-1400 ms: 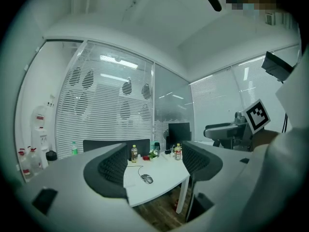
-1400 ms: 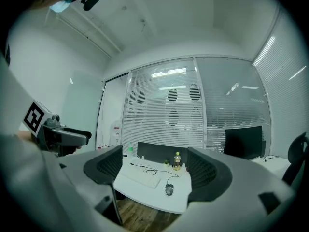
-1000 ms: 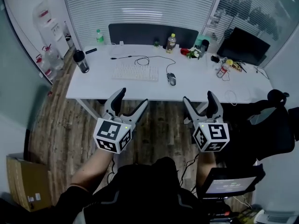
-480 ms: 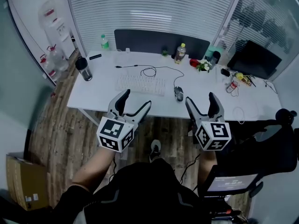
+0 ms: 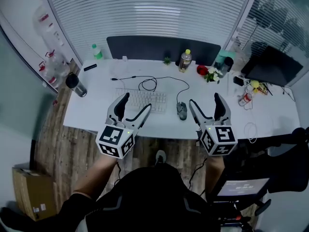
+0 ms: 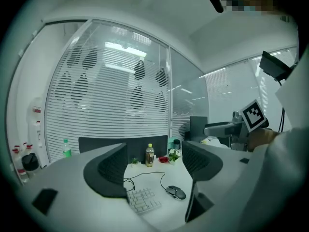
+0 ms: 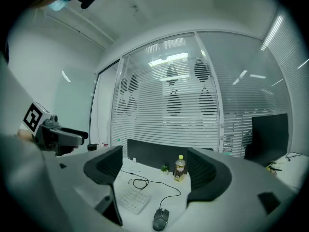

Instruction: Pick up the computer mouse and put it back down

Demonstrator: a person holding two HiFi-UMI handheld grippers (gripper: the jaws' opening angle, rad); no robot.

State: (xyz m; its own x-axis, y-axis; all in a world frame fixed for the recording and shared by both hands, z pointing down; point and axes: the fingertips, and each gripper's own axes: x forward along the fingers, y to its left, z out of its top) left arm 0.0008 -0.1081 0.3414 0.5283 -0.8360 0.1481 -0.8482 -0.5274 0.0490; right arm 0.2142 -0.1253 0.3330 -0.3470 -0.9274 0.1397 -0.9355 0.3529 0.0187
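A dark corded computer mouse point(image 5: 181, 110) lies on the white desk point(image 5: 96, 112), just right of a white keyboard point(image 5: 144, 100). The mouse point(image 6: 176, 192) shows low between the jaws in the left gripper view, and the mouse point(image 7: 161, 219) sits low centre in the right gripper view. My left gripper point(image 5: 133, 106) hovers open over the desk's near edge, in front of the keyboard. Right of the mouse, my right gripper point(image 5: 206, 105) is open and empty as well. Neither touches anything.
A yellow-capped bottle point(image 5: 183, 60), a green-capped bottle point(image 5: 97, 51), red flowers point(image 5: 206, 72), a dark tumbler point(image 5: 75, 84) and a dark divider panel point(image 5: 159, 48) line the desk's back. A monitor point(image 5: 275, 66) stands far right. The mouse cable point(image 5: 157, 82) loops behind the keyboard. An office chair point(image 5: 270, 178) is at my right.
Both grippers have come forward from in front of the desk to over its near edge, closer to the keyboard and mouse. Both stay open and empty.
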